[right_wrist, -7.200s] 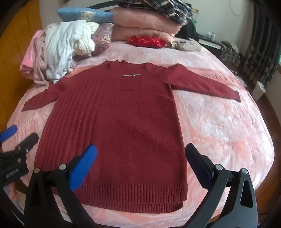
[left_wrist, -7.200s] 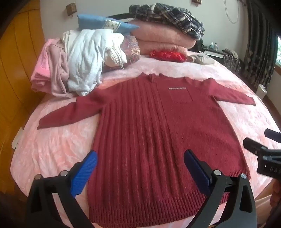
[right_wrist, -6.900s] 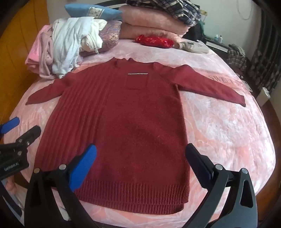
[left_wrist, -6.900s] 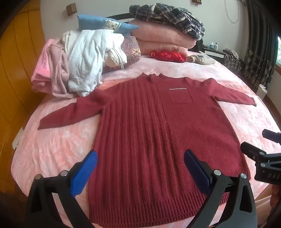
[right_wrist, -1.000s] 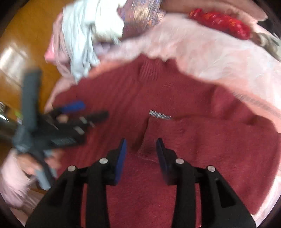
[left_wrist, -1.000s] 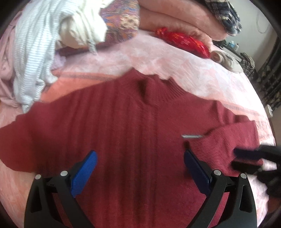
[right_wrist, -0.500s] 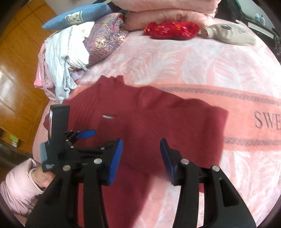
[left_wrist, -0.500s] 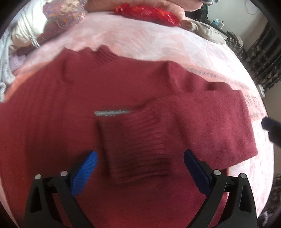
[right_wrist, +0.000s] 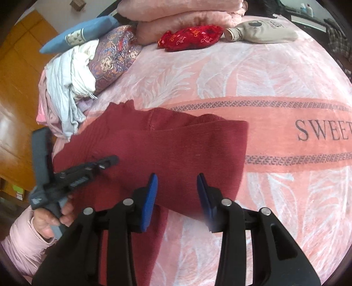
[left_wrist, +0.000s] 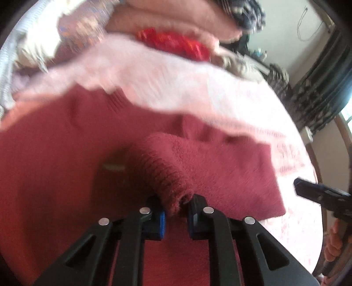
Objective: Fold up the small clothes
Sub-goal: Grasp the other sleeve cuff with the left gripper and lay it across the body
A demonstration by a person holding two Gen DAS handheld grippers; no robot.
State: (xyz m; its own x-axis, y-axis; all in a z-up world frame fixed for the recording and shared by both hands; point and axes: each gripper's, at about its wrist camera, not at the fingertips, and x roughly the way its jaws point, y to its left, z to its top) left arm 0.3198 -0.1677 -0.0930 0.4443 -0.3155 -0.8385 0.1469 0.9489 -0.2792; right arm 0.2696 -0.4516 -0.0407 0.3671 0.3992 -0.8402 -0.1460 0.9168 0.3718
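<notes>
A dark red knit sweater lies on the pink bed blanket, its right sleeve folded across the chest. My left gripper is shut on the ribbed sleeve cuff and lifts it slightly; it also shows in the right wrist view. My right gripper is open and empty, just above the folded sleeve's near edge; it shows at the right edge of the left wrist view.
A heap of white and pink clothes and patterned pillows lie at the back left. A red pouch, a beige pouch and folded pink blankets sit at the back. Bare blanket lies right.
My left gripper has closed on the sleeve cuff, which was lying flat between its open jaws half a second ago. My right gripper has drawn back slightly.
</notes>
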